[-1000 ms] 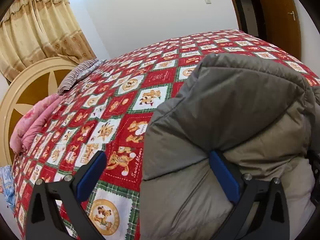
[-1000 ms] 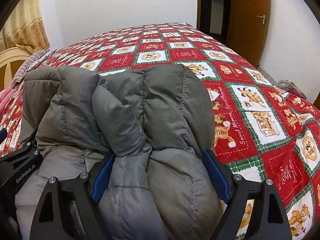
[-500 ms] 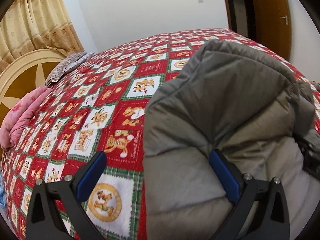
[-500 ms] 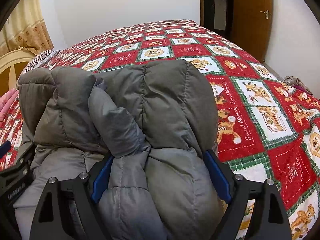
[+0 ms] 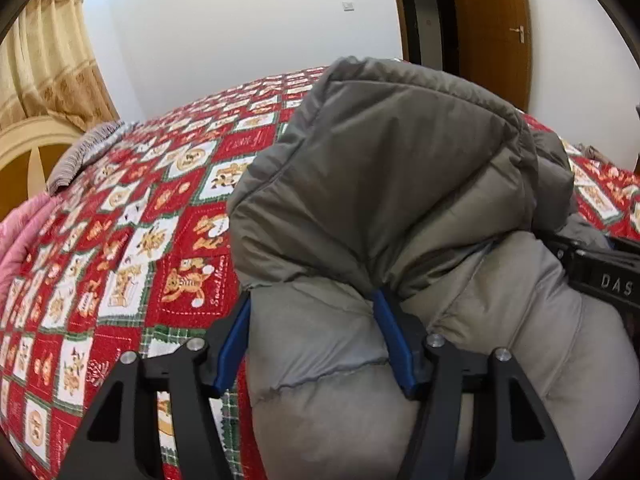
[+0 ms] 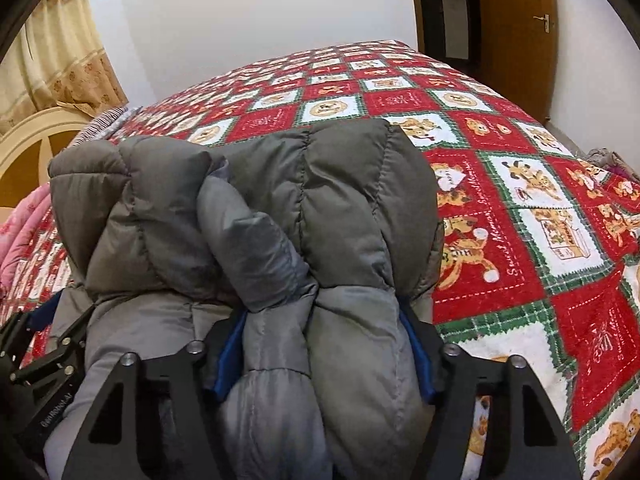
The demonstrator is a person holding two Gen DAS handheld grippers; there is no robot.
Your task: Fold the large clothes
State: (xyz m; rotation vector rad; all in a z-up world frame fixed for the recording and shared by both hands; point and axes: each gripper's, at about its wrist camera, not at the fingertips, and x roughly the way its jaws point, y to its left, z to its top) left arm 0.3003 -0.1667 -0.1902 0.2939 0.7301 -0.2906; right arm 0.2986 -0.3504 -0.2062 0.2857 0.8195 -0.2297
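A grey puffer jacket (image 5: 380, 168) lies bunched in thick folds on the bed. In the left wrist view my left gripper (image 5: 314, 340) is closing, and its blue pads squeeze a padded fold at the jacket's left edge. The right wrist view shows my right gripper (image 6: 322, 356) closing too, its pads pinching a bundle of folds of the jacket (image 6: 280, 200) near its right edge. Each gripper's black body shows at the edge of the other's view: the right one (image 5: 600, 276) and the left one (image 6: 36, 356).
A red, white and green bear-print quilt (image 6: 520, 200) covers the bed. A pink blanket (image 5: 20, 232) and a striped pillow (image 5: 80, 152) lie by the round headboard (image 5: 24, 140) at left. A wooden door (image 6: 516, 32) and a white wall stand beyond.
Both grippers' jaws have narrowed onto the jacket's folds. The left one has slid right, from straddling the jacket's edge and the quilt to clamping the fold.
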